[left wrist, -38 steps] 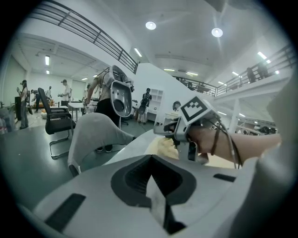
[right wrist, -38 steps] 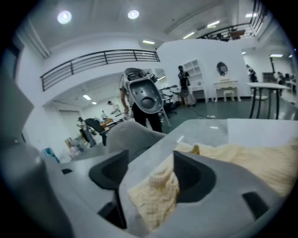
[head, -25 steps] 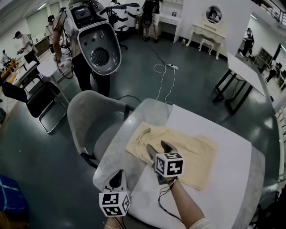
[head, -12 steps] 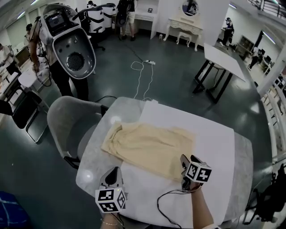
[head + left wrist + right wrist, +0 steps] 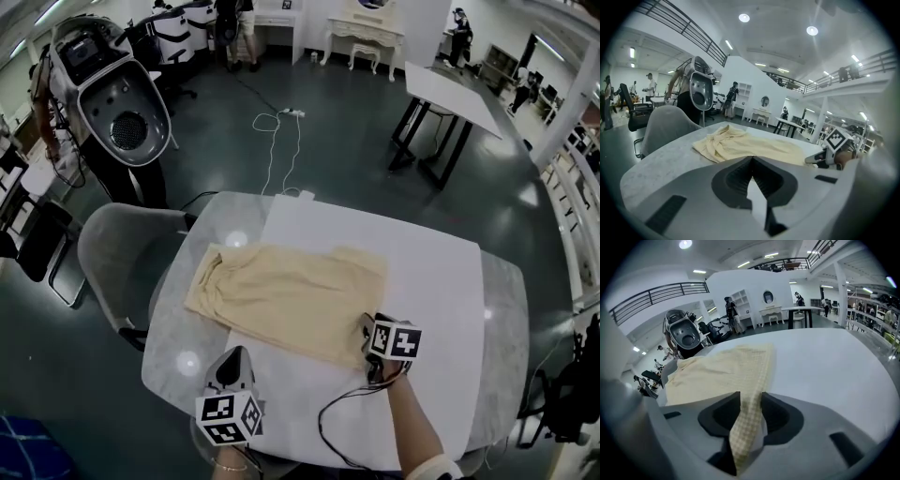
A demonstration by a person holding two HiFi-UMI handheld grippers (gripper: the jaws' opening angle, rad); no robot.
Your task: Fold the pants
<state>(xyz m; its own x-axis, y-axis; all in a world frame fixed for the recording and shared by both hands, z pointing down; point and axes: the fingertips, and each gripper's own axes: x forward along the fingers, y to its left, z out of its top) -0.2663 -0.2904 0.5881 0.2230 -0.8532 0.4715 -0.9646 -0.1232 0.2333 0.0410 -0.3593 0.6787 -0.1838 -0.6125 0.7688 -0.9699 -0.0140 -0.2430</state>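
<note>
Fold the pants (image 5: 281, 295): first corner pinched.
My right gripper (image 5: 368, 330) jaws had just closed on their near right corner on the table (image 5: 441, 300); my left gripper (image 5: 236, 361) jaws met, empty. The next move likely called for carrying the corner left.

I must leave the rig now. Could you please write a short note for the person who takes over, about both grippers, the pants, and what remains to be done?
Left gripper: shut and empty, above the near part of the grey table, apart from the pants.
Right gripper: its jaws have just been closing and now pinch the pants at their near right corner.
Pants: spread flat, partly on the white sheet, partly on the bare table.
Done: corner gripped; nothing folded over from this corner yet.
To do: probably carry that corner across to make the fold, then smooth the pants and fold again.
</note>
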